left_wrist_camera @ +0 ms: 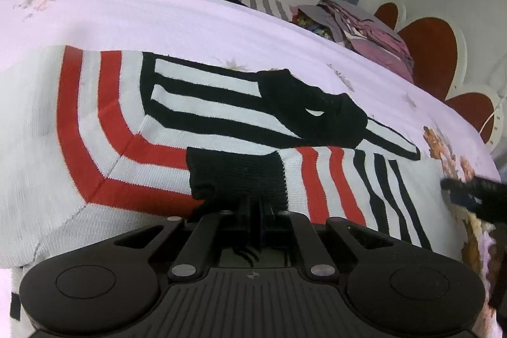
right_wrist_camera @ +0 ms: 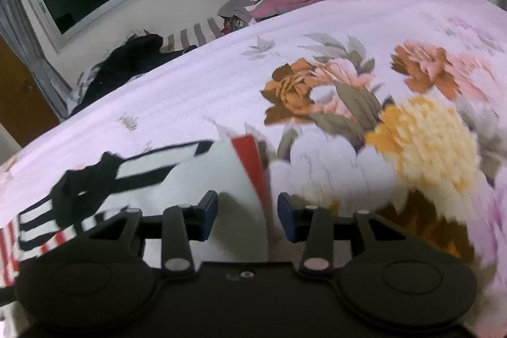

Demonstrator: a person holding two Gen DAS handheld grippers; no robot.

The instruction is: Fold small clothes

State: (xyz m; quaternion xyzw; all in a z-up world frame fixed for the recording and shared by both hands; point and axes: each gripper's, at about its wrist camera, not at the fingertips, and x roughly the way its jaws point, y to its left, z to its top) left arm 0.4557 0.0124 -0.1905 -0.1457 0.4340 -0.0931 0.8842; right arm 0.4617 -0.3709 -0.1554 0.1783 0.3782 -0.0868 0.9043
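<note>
Left wrist view: left gripper point(left_wrist_camera: 255, 211) is clamping the black cuff point(left_wrist_camera: 236, 176) of the striped sweater point(left_wrist_camera: 126, 122), frame centre on the bed point(left_wrist_camera: 190, 18).
Right wrist view: right gripper point(right_wrist_camera: 247, 211) is hanging unclenched around the sweater's edge, lower centre. Sleeve fold likely underway; next, pinch it.

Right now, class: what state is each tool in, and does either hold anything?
Left tool: shut on the sweater's black cuff.
Right tool: open; the sweater's edge lies between its fingers, not pressed.
</note>
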